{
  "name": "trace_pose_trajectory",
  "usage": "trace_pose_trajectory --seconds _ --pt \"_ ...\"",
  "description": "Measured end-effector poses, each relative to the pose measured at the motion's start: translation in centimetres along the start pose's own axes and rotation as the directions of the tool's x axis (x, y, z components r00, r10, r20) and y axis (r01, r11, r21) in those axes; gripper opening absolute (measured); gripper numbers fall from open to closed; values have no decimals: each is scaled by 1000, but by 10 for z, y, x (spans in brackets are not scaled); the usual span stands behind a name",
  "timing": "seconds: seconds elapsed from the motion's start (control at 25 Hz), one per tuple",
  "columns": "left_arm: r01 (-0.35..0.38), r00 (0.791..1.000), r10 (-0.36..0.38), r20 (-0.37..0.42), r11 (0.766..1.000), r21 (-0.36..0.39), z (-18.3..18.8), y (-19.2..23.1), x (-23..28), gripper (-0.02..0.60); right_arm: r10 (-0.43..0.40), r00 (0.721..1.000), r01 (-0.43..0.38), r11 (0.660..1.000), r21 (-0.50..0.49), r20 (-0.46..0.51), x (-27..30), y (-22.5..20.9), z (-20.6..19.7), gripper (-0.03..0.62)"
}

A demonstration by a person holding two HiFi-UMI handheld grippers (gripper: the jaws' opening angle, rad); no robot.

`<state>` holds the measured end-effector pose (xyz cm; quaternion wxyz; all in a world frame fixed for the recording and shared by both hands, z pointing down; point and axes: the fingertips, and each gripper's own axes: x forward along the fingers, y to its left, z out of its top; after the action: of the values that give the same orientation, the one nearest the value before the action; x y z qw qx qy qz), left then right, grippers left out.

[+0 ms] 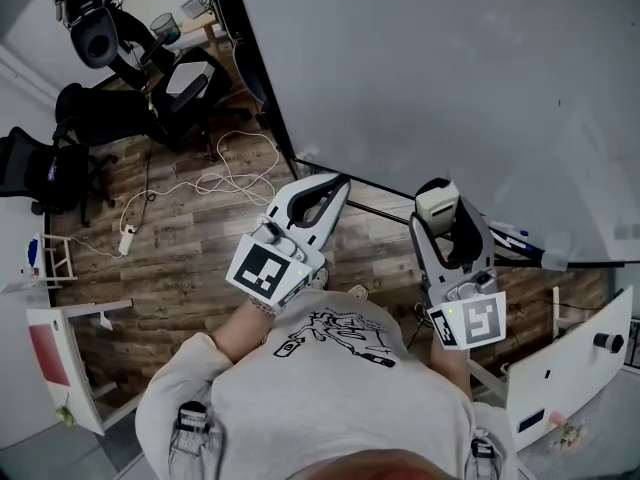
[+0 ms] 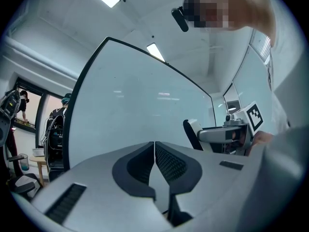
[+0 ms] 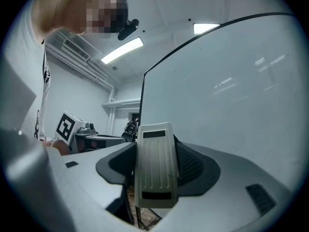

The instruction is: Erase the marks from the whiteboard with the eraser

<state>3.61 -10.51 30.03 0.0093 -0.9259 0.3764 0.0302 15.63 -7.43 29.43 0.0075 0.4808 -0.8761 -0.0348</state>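
A large whiteboard (image 1: 450,78) stands tilted ahead of me, and I see no marks on the part in view. My right gripper (image 1: 437,200) is shut on a beige ribbed eraser (image 3: 154,170), held a little short of the board's lower edge. In the right gripper view the eraser stands upright between the jaws, with the whiteboard (image 3: 227,81) behind it. My left gripper (image 1: 335,186) hangs to the left of the right one, shut with nothing in it; its pads (image 2: 166,162) meet in the left gripper view, facing the whiteboard (image 2: 140,110).
Office chairs (image 1: 95,38) and a white cable (image 1: 215,180) lie on the wooden floor to the left. The board's black stand bar (image 1: 385,211) runs under its lower edge. A white table (image 1: 570,363) sits at the lower right, a white rack (image 1: 60,353) at the lower left.
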Motion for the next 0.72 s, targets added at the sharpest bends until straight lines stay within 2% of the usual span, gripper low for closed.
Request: trace_pose_trajectory --seconds 0.36,0.72 --pt "6 1000 -6 -2 1000 -2 -1 -14 14 23 -15 1000 15 1000 1 6 -11 -17 1 262" --pt "9 1000 -9 0 1000 2 3 -8 19 23 -13 1000 13 1000 9 15 -4 -19 4 262"
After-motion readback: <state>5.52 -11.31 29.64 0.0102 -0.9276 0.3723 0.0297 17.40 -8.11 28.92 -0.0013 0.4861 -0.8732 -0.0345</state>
